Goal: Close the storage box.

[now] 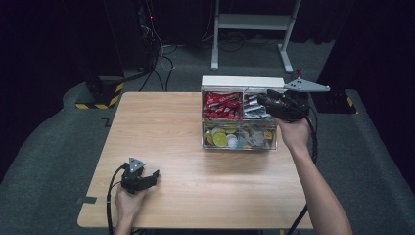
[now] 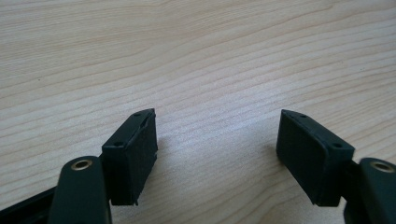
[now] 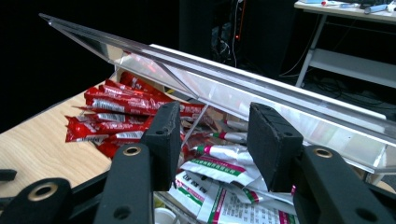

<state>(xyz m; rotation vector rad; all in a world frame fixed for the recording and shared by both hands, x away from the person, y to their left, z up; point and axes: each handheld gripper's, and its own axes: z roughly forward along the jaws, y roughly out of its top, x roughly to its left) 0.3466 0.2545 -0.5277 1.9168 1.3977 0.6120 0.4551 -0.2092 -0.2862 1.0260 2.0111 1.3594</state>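
Dark room, wood tabletop [image 1: 195,147]; clear organizer box [image 1: 240,142] at far right edge, lid [image 3: 261,88] propped up for access; right gripper [image 3: 215,140] above the white sachets [image 3: 219,168], jaws narrowly parted, pinching nothing; left gripper [image 2: 217,140] parked, spread, empty

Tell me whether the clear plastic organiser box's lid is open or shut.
Open. The clear plastic compartment box has its transparent lid raised at a slant above the red sachets, leaving the compartments uncovered.

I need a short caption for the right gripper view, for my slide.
Right gripper, jaws slightly apart and empty, above a clear box of red packets and white sachets.
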